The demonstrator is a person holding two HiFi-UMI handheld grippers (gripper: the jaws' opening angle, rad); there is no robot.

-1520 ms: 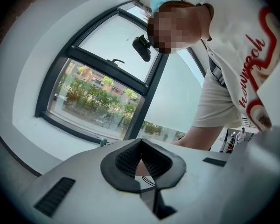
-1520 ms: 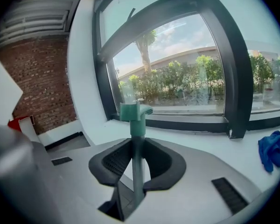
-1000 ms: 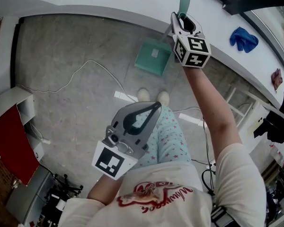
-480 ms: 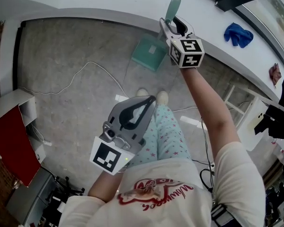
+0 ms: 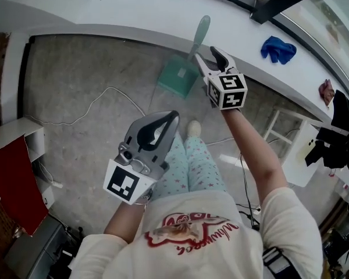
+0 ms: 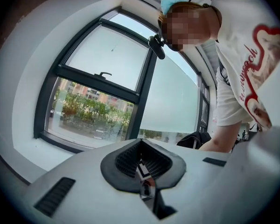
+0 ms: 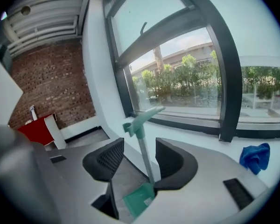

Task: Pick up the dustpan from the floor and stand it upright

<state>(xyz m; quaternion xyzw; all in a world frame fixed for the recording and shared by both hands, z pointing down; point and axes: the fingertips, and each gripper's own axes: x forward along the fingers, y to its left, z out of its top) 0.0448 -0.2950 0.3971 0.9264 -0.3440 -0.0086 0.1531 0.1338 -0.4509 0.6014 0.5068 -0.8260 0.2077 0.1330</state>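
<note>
Against the wall under the window the dustpan (image 5: 179,79) stands upright, so the right gripper (image 5: 207,56), jaws opening clear of its handle, probably wants to back straight out; left gripper (image 5: 170,117) jaws sit closed, empty.

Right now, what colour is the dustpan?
Teal green. The dustpan shows best in the right gripper view.

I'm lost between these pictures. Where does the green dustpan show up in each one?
Head view: dustpan upper centre, upright against the white wall.
Left gripper view: not in it; only a window and a person.
Right gripper view: dustpan low centre, handle rising.
Shared landmark: blue cloth, right of the dustpan in the head and right gripper views.
</note>
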